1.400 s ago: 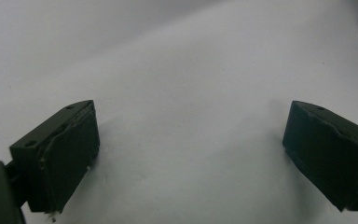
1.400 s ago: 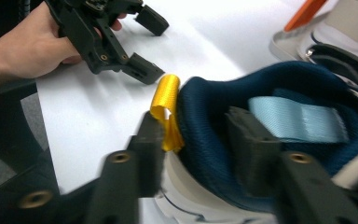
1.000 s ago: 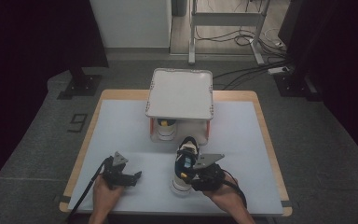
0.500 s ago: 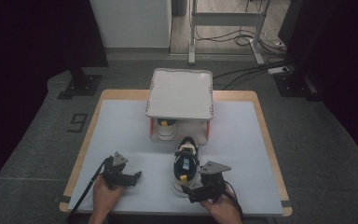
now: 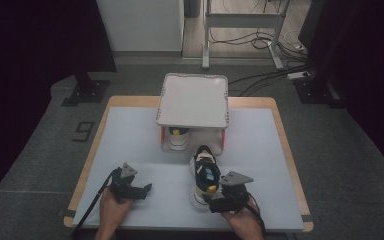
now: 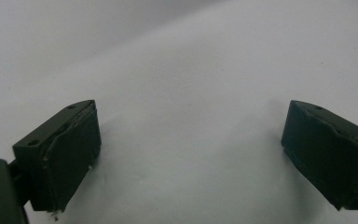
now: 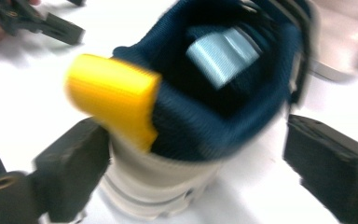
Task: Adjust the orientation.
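High view
Table (image 5: 130, 130): white top with a wooden rim, seen from the person's side.
Rack (image 5: 193, 100): a white tray-like shelf on orange legs, standing at the far middle of the table.
Second shoe (image 5: 176, 138): under the rack, white with a yellow spot, toe or heel cannot be told.
Shoe (image 5: 203, 172): white sole, dark blue lining, yellow heel tab; it stands on the table in front of the rack, heel toward the person, toe toward the rack's right leg.
Right gripper (image 5: 215, 197): at the shoe's heel, near the table's front edge, held in the right hand (image 5: 242, 220).
Left gripper (image 5: 142, 189): well to the left of the shoe, low over bare table, held in the left hand (image 5: 111, 212).

Left gripper view
Left gripper (image 6: 191, 154): jaws spread wide, nothing between them, bare white table under them.

Right gripper view
Right gripper (image 7: 198, 168): jaws spread, one on each side of the shoe's heel; they have just opened wide and then eased in slightly. The left jaw sits close against the heel's side; a clear gap shows between the right jaw and the shoe.
Shoe (image 7: 205, 93): heel between the jaws, blurred, standing on the table; yellow tab (image 7: 114, 95) at upper left, a silver-grey label inside.
Left gripper (image 7: 37, 21): far off at upper left.
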`<action>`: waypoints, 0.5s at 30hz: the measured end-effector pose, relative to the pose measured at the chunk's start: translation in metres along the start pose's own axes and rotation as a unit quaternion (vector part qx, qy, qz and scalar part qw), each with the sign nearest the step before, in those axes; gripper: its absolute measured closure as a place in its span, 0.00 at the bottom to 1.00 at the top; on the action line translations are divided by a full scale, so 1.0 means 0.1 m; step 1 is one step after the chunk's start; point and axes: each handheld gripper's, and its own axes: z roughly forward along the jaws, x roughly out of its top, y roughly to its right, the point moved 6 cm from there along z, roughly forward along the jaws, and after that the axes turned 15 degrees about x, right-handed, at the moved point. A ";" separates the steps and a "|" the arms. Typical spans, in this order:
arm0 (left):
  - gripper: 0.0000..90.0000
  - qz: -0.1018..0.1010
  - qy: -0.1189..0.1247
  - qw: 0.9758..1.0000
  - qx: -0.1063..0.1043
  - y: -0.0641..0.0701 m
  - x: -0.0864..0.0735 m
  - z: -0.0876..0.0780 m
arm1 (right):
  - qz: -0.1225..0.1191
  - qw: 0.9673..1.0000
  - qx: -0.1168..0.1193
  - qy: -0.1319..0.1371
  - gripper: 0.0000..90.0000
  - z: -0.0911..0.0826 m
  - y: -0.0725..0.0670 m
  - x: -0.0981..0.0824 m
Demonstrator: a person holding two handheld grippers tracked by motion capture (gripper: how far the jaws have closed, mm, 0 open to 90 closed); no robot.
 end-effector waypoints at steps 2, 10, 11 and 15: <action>0.05 0.000 -0.001 1.000 0.000 0.00 0.00 0.00 | 0.005 1.000 -0.004 -0.012 0.09 -0.09 0.05 -0.05; 0.05 -0.001 -0.001 1.000 -0.001 0.00 0.00 0.00 | 0.024 0.999 0.010 0.023 0.06 0.06 0.01 -0.02; 0.05 -0.001 -0.001 1.000 -0.001 0.00 0.00 0.00 | 0.029 0.999 0.012 0.024 0.05 0.13 0.01 -0.01; 0.05 0.000 0.000 1.000 -0.001 0.00 0.00 0.00 | 0.040 0.999 -0.013 0.025 0.03 0.29 0.06 0.00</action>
